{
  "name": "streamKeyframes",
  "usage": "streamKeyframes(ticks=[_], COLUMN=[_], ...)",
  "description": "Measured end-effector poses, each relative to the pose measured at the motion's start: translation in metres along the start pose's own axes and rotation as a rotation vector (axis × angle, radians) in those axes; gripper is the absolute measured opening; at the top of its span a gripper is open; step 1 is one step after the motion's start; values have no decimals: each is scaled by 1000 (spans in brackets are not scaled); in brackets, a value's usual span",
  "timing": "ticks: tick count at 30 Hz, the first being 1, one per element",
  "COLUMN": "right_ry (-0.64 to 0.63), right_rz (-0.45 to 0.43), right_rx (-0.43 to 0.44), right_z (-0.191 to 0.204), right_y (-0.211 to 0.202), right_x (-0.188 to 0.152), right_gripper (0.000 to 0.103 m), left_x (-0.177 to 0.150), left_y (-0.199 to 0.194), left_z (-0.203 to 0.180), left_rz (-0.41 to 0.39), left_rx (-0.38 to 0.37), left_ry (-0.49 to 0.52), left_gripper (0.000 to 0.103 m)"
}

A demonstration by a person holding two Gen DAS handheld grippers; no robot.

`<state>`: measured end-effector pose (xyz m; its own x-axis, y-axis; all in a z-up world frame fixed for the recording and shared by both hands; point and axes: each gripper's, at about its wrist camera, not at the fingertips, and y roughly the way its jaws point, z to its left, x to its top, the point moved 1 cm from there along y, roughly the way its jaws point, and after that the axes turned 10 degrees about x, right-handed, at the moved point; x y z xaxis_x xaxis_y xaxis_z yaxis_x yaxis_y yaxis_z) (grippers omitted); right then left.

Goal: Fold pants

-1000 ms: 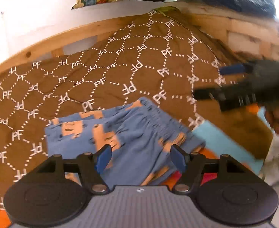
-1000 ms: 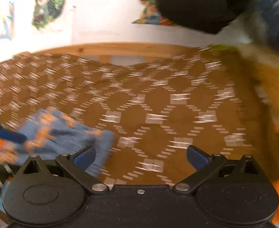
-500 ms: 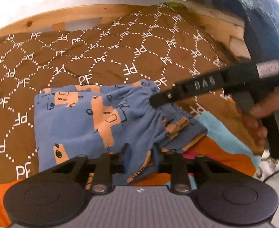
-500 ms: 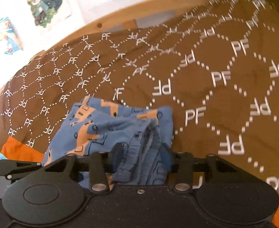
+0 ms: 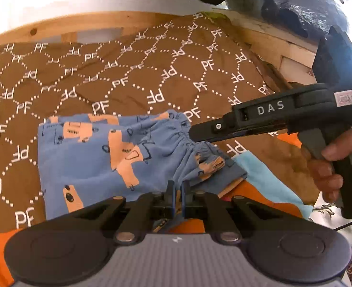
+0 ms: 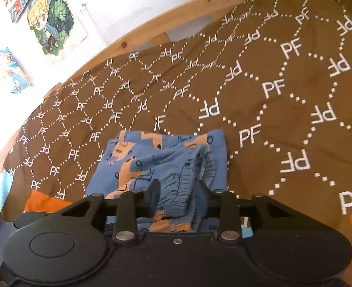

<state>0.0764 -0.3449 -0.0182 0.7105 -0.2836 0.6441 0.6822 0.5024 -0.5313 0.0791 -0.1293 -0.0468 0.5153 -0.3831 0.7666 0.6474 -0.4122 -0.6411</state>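
Left wrist view:
- The left claw (image 5: pixel 178 191) was pinched together on the near edge of the pants (image 5: pixel 99 162), with a sliver of the blue and orange fabric caught between its fingers.
- The pants were spread out just ahead of that claw and a bit to its left, lying on the brown "PF" blanket (image 5: pixel 133 76) that covers the bed.
- Ahead and to the right of the left claw, the right claw (image 5: pixel 195 134) came in from the side with its tip right on the gathered waistband. You can't see its fingers properly from here, so no call on the grip from this angle.
- A hand (image 5: pixel 329 160) was wrapped around that tool's handle, off to the far right.
- An orange and light blue sheet (image 5: pixel 259 191) stuck out from under the pants, to the right of the left claw.
- The wooden bed frame (image 5: pixel 56 26) ran along the far side, well beyond everything.

Right wrist view:
- The right claw (image 6: pixel 178 191) was partly closed and clamped on a bunched wad of the pants (image 6: pixel 166 157), with fabric filling the gap between its fingers.
- The rest of the pants lay crumpled straight ahead of that claw on the brown blanket (image 6: pixel 271 95).
- Cartoon posters (image 6: pixel 49 24) were up on the wall, far ahead and to the left.
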Motion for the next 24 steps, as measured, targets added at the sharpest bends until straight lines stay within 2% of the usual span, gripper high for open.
streamKeyframes(ticks=[2, 4, 5, 7, 8, 12, 15, 18, 20, 21, 22, 23, 24], right_ry=[-6, 8, 6, -24, -29, -10, -43, -62, -91, -123, -156, -190, -226], right_rz=[20, 32, 37, 25, 12, -43, -48, 19, 77, 69, 62, 62, 56], right_rx=[-13, 4, -3, -20, -17, -8, -26, -72, -127, -140, -159, -186, -222], right_z=[-1, -3, -2, 2, 3, 8, 15, 12, 9, 11, 16, 19, 24], right_y=[8, 17, 20, 18, 14, -14, -24, -10, 4, 4, 1, -2, -7], right_x=[0, 0, -1, -1, -1, 4, 6, -2, -13, -18, -20, -21, -21], right_gripper=[38, 34, 25, 16, 4, 4, 4, 6, 11, 14, 18, 30, 35], left_x=[-1, -2, -2, -2, -1, 5, 6, 0, -3, -3, -1, 1, 3], left_y=[1, 1, 1, 1, -1, -12, -13, -1, 3, 1, -5, -11, -18], left_z=[0, -1, -1, 0, 1, 0, -4, -5, -1, 3, 7, 11, 16], left_rz=[4, 5, 5, 3, -1, -38, -39, 27, 74, 79, 79, 64, 37], left_rx=[3, 5, 9, 10, 8, -23, -40, -32, -50, -66, -82, -93, -83], left_ry=[5, 9, 10, 3, -7, -20, -1, 19, 7, -9, -23, -37, -55], left_gripper=[5, 5, 5, 5, 5, 5, 5, 5, 7, 13, 26, 38, 61])
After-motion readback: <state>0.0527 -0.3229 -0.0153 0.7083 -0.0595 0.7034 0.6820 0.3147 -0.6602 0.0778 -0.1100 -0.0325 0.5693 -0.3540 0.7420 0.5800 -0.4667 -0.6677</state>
